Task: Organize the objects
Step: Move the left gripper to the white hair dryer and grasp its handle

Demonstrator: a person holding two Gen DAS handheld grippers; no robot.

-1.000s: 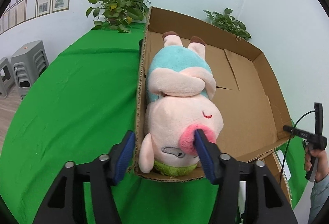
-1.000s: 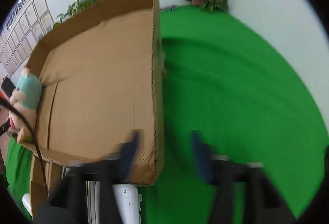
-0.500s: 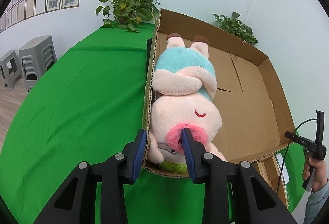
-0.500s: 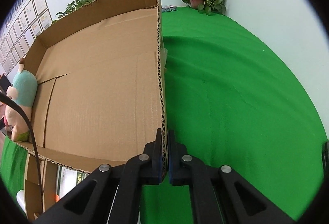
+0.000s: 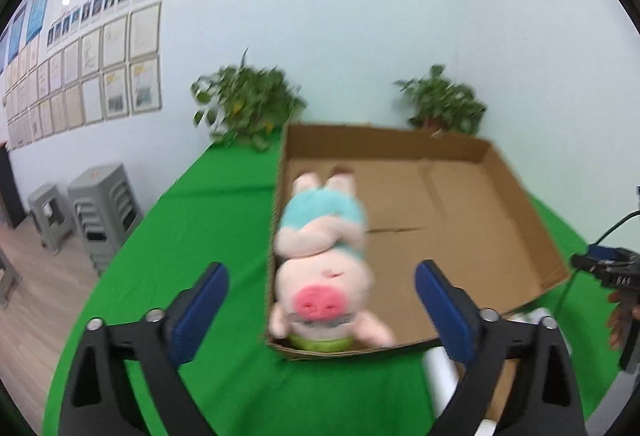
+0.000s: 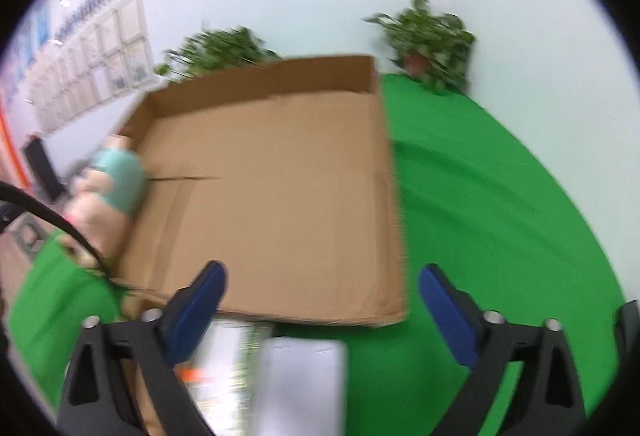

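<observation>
A pink plush pig point(image 5: 324, 276) in a teal shirt lies head toward me inside a shallow cardboard box point(image 5: 460, 220), against its left wall. My left gripper point(image 5: 320, 312) is open and empty, raised back from the box's near edge. In the right wrist view the same box point(image 6: 280, 188) lies ahead with the pig point(image 6: 112, 192) at its left side. My right gripper point(image 6: 322, 312) is open and empty, above the box's near right corner. Both views are blurred.
The box sits on a green-covered table point(image 5: 192, 236). Potted plants point(image 5: 244, 104) stand at the table's far edge by the wall. Grey stools point(image 5: 100, 212) stand on the floor at left. White packaged items point(image 6: 296, 384) lie just in front of the box.
My left gripper let go of the pig's snout, opened wide and pulled back and up. My right gripper released the box's right wall, opened and lifted away.
</observation>
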